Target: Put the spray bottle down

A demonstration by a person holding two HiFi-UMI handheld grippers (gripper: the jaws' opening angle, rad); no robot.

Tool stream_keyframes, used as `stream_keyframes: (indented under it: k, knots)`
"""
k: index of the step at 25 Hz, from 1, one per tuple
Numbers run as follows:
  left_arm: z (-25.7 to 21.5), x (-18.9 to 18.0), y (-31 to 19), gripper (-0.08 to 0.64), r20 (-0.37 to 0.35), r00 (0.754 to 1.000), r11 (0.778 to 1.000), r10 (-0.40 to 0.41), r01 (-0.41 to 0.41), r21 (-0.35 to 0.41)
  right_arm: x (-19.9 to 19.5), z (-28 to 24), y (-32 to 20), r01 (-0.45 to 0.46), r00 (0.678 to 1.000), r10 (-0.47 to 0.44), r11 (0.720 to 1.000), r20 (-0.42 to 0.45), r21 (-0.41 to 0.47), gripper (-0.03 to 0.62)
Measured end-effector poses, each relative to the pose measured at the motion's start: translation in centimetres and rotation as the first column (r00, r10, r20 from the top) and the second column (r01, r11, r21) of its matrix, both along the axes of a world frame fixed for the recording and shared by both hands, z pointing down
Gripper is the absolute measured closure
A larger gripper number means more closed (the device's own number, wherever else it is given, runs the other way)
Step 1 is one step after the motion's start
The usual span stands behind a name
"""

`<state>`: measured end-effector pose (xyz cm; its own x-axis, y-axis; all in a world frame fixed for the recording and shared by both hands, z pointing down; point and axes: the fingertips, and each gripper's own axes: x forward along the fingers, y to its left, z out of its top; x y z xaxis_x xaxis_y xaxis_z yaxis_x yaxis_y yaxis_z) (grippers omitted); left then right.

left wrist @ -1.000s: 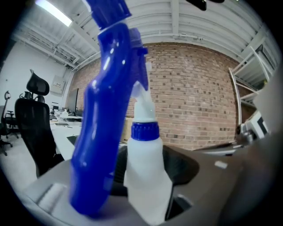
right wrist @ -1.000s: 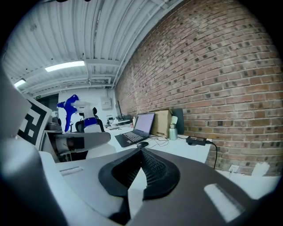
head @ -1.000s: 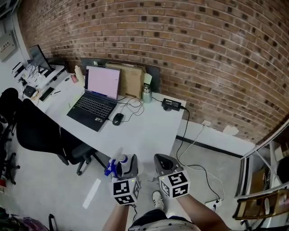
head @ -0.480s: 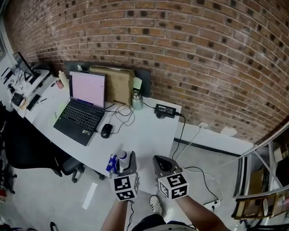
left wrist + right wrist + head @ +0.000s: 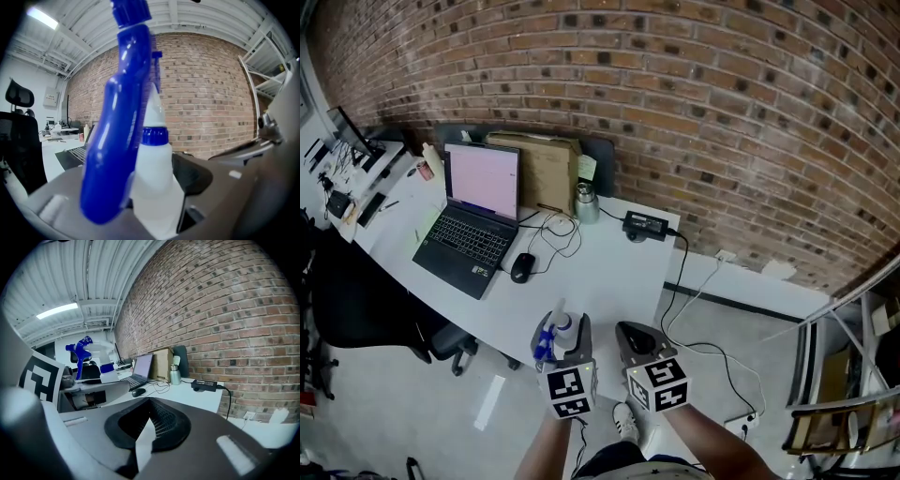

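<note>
A white spray bottle (image 5: 563, 330) with a blue trigger head stands upright between the jaws of my left gripper (image 5: 565, 324), at the front edge of the white desk (image 5: 609, 272). In the left gripper view the spray bottle (image 5: 157, 183) fills the space between the two jaws, which are opening while their pads still touch it. From the right gripper view the spray bottle (image 5: 93, 357) shows at the left. My right gripper (image 5: 634, 337) hangs just to the right of the bottle, off the desk's edge; its jaws (image 5: 147, 420) are shut with nothing in them.
On the desk are an open laptop (image 5: 473, 211), a mouse (image 5: 522, 267) with loose cables, a metal flask (image 5: 585, 203), a power adapter (image 5: 643, 224) and a cardboard box (image 5: 546, 169) against the brick wall. A black office chair (image 5: 356, 300) stands left.
Both grippers moved forward toward the desk. The bottle, which hung over the floor, now sits at the desk's front edge, still between the left jaws.
</note>
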<state>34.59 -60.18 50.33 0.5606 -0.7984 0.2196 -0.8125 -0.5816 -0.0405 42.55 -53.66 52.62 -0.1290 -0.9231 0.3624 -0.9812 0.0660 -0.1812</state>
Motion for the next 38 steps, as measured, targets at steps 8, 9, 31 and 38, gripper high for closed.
stream_keyframes:
  k: [8,9,31,38]
  knots:
    - [-0.4,-1.4,1.4,0.274,0.003,1.000,1.000,-0.013,0.013,-0.006,-1.1,-1.1,1.4,0.005,1.000,-0.005,1.000,-0.008,0.017,0.594]
    - [-0.3,-1.7,1.9,0.275,0.002,1.000,1.000,-0.011,0.011,-0.010,-1.3,-1.3,1.7,0.006,1.000,-0.005,1.000,-0.009,0.020,0.594]
    - [-0.6,-12.2,15.4,0.553,-0.102,0.991,0.992,-0.092,0.082,-0.092,-10.2,-2.0,13.7,0.011,0.999,-0.008,0.998,-0.054,0.054,0.595]
    - [-1.2,-12.8,16.9,0.554,-0.094,0.993,0.994,-0.079,0.071,-0.079,-11.1,-3.0,14.9,0.012,0.998,-0.006,0.996,-0.065,0.084,0.595]
